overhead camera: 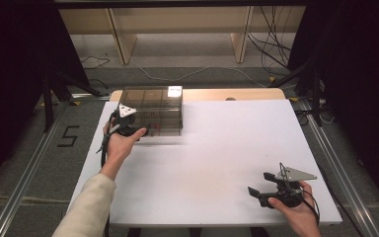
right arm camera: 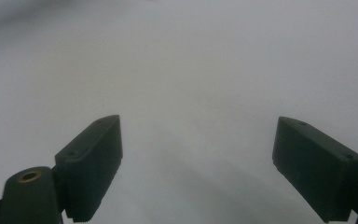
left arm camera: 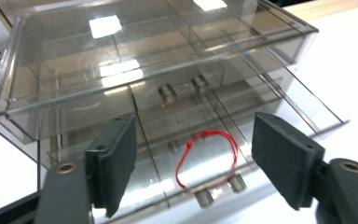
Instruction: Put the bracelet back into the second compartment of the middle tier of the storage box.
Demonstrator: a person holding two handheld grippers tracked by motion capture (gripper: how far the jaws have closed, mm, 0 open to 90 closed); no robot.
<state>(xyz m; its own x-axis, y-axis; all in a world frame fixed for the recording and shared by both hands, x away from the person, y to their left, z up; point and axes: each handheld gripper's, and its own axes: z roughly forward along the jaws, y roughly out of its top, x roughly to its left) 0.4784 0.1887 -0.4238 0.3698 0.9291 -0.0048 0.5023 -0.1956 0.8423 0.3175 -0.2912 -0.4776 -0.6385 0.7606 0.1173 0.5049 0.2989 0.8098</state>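
Note:
A clear smoky plastic drawer box point(overhead camera: 153, 109) stands at the back left of the white table point(overhead camera: 217, 153). My left gripper point(overhead camera: 144, 130) is held right in front of it, open, with nothing between its pads. In the left gripper view the box point(left arm camera: 144, 60) is close ahead and its bottom drawer point(left arm camera: 214, 172) is pulled out. A red elastic loop point(left arm camera: 182, 156) lies flat in that drawer, beyond my left gripper point(left arm camera: 193, 122). My right gripper point(overhead camera: 260, 183) is held near the table's front right, open and holding nothing. Bare white tabletop lies ahead of the right gripper point(right arm camera: 198, 126).
The box has an upper drawer with two metal knobs point(left arm camera: 168, 94). Behind the table stand wooden shelf legs point(overhead camera: 121, 39), and cables point(overhead camera: 271, 49) lie on the floor. Metal rails point(overhead camera: 29, 168) run along both sides of the table.

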